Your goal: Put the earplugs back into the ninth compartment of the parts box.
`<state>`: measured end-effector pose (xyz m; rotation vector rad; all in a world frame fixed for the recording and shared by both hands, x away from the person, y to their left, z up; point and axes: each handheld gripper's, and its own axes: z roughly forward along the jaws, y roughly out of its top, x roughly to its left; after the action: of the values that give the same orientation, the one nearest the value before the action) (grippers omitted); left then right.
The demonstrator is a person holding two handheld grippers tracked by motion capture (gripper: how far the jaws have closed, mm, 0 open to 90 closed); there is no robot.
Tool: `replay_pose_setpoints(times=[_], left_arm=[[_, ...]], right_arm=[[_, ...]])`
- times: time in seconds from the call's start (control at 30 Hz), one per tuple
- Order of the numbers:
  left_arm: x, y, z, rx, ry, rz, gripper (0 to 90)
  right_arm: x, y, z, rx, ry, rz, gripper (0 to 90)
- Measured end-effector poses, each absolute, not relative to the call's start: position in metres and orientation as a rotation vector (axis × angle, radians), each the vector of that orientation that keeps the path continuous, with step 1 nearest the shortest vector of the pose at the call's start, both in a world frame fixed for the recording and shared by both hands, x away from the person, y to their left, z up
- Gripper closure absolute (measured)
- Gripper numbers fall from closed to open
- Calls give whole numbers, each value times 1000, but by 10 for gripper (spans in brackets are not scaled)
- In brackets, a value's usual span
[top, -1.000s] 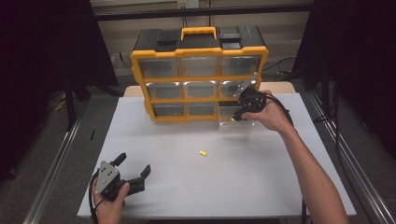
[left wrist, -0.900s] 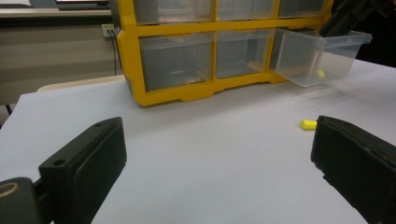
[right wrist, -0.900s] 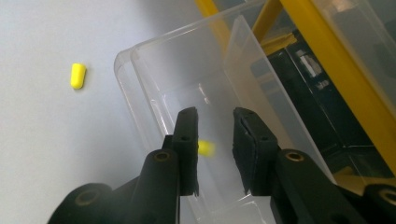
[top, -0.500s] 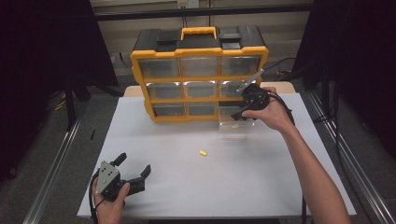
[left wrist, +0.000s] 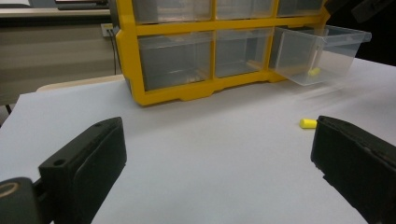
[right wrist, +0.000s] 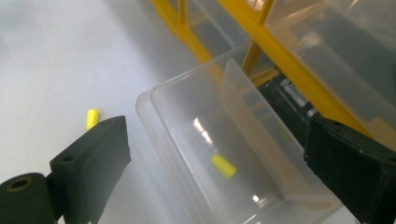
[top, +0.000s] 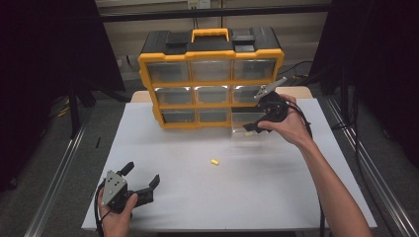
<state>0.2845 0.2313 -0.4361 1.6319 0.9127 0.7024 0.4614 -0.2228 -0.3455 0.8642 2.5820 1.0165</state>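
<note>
Over the pulled-out clear plastic drawer (right wrist: 224,154) of the yellow-framed organizer cabinet (top: 211,79), the right gripper (right wrist: 219,172) has just spread its jaws, empty, a small yellow cylinder (right wrist: 223,166) now lying inside; the left gripper (top: 141,185) stays open on the white table (top: 247,187).

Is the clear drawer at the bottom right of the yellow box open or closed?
Open. The drawer sticks out of the yellow box, and a small yellow piece lies inside it.

I see my two bare forearms, each hand carrying a black claw (top: 140,183) with blocky matte pads, a grey three-cornered plate on top and a black cable trailing behind.
</note>
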Motion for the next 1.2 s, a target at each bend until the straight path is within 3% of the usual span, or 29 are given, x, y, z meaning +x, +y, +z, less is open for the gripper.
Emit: replay_pose_setpoints(times=[0.87,1.2], left_arm=[[287,229,-436,1633,909,695,35],[288,229,-436,1618,908,690,35]], right_arm=[[415,-214,-353,792,2462,1243,71],[397,-191,-362,701,2520,1252,79]])
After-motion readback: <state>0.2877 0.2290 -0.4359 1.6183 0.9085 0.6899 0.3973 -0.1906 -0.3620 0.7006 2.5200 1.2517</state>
